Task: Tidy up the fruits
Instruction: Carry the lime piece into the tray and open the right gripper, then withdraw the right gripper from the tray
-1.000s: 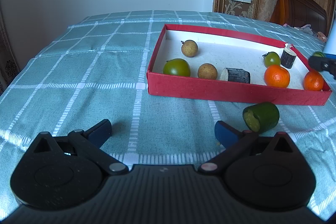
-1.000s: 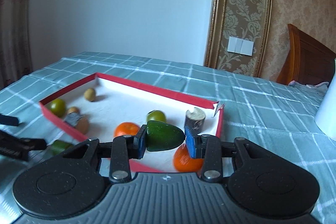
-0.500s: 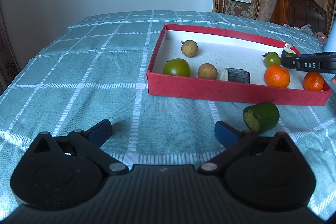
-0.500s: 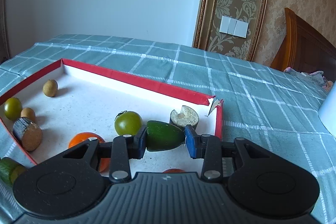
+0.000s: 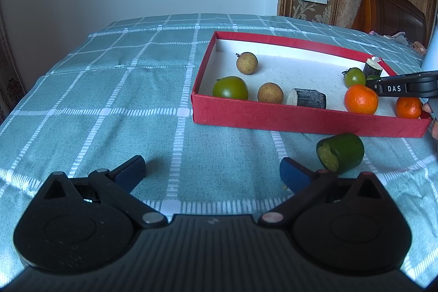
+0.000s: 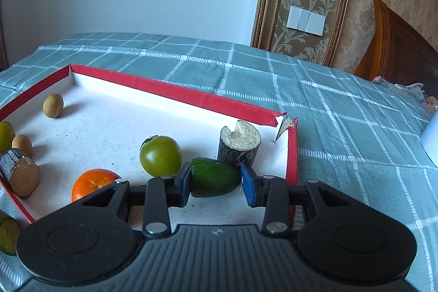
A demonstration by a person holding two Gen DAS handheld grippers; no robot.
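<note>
Our left gripper stood wide open over the green checked cloth, with nothing between its blue pads. Our right gripper was closed on a green avocado piece, the two pads pressing on its ends, and it held this piece above the white floor of the red tray, close to the tray's right wall.

Going from left to right in the right wrist view, we saw at the left edge a yellow-green fruit, a small brown longan beside it, and a dark log piece lying on its side. Another longan lay farther back, alone. Nearer to us an orange was partly hidden behind the gripper body. A green tomato sat just left of the held avocado piece. A second log piece stood upright behind the right pad, near the torn corner of the tray.

In the left wrist view, a second avocado piece lay on the cloth outside the tray, just beside the near wall and close to our left gripper's right pad. A second orange sat in the tray's right corner.
</note>
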